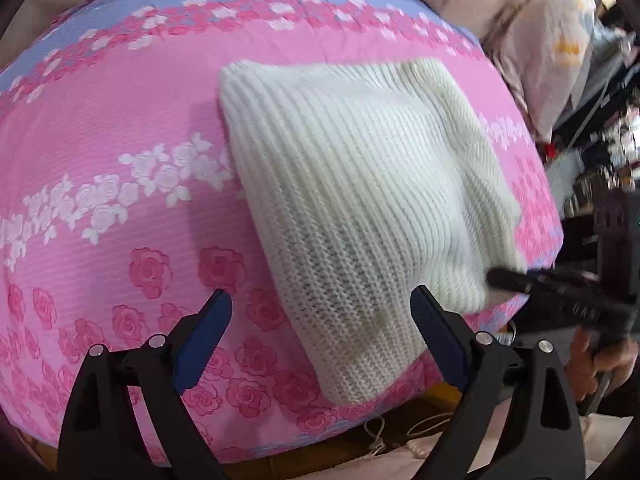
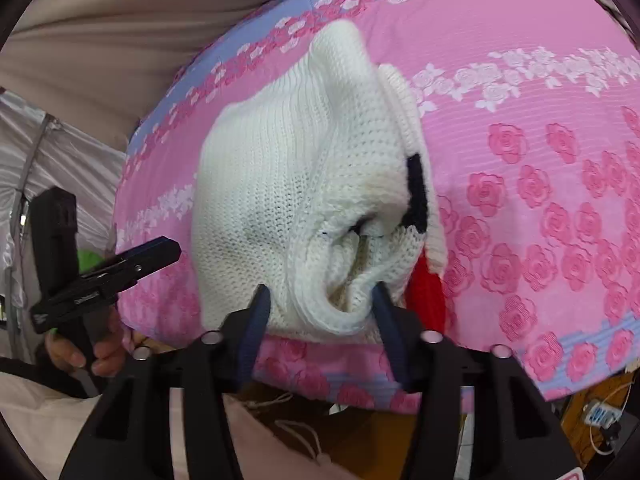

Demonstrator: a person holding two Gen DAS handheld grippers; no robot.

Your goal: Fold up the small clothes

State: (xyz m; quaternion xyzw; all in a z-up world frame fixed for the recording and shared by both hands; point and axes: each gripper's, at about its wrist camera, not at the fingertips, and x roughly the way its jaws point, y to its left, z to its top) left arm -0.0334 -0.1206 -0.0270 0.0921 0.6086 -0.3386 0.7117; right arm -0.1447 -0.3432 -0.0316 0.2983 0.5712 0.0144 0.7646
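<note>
A: Two fingers of the left gripper [image 1: 322,308] stand wide apart at the bottom of the left wrist view, holding nothing; the white knit garment [image 1: 352,184] lies centre frame on the pink floral cover [image 1: 100,152].

B: Right wrist view: the right gripper [image 2: 320,302], lower centre, pinches the garment's bunched near edge.

A: Risk?

B: Thick knit could slip out, or the layers could drag crooked.

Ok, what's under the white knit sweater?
The white knit sweater lies on the pink rose-print cover. Red and black knit patches peek from beneath; anything else is hidden.
</note>
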